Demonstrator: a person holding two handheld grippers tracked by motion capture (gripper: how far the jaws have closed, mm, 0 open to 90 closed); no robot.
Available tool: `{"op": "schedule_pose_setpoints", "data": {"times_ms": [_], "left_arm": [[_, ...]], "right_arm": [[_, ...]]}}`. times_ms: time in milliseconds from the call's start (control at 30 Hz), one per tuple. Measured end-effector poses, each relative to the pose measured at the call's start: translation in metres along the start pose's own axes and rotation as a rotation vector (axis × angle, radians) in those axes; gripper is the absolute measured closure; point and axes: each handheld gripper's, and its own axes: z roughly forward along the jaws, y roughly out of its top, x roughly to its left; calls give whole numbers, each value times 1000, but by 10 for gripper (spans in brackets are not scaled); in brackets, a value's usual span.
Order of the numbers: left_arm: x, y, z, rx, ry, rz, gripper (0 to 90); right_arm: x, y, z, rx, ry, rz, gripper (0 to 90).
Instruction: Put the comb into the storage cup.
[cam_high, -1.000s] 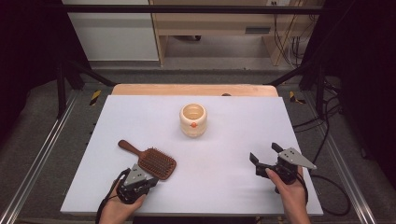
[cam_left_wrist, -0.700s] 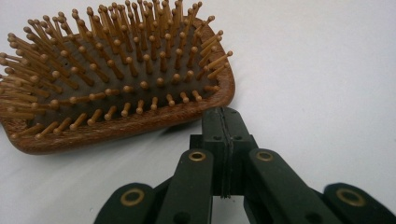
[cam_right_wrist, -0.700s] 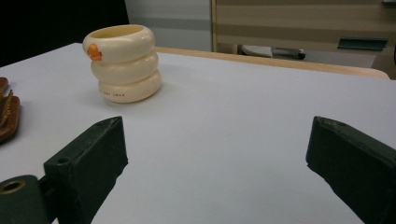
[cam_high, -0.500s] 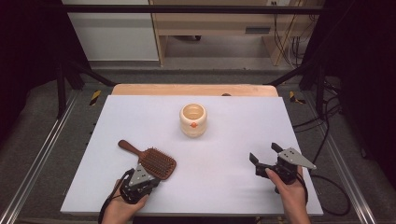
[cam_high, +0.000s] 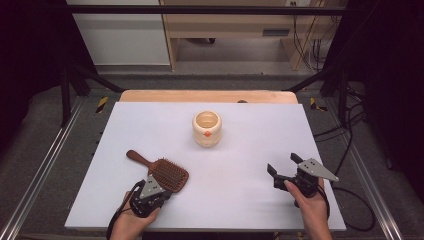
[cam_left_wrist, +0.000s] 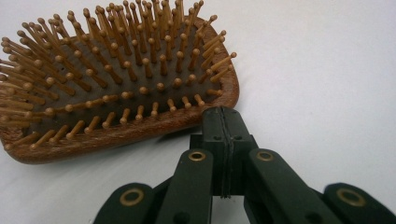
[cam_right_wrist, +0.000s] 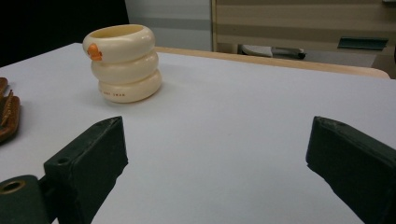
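Left gripper (cam_left_wrist: 223, 122) closed on nothing, tips just beside wooden paddle hairbrush (cam_high: 162, 171) at near-left of table (cam_high: 125, 125); right gripper (cam_right_wrist: 217, 158) wide open, empty – risks nudging brush aside – jaws must open first.

A white worktop (cam_high: 250, 135) with a wooden far edge (cam_high: 207, 96) stands on grey floor (cam_high: 45, 150). Metal rails (cam_high: 40, 175) run along both sides. Behind it are a white cabinet (cam_high: 120, 35) and a wooden shelf (cam_high: 235, 25), with cables (cam_high: 310, 45) at right. Darkness flanks both sides.
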Motion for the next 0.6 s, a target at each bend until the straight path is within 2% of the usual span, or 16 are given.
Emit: {"op": "schedule_pose_setpoints", "data": {"times_ms": [600], "left_arm": [[1,8,8,-15,12,9,897]], "right_arm": [[0,-1,1,7,2,1,56]]}}
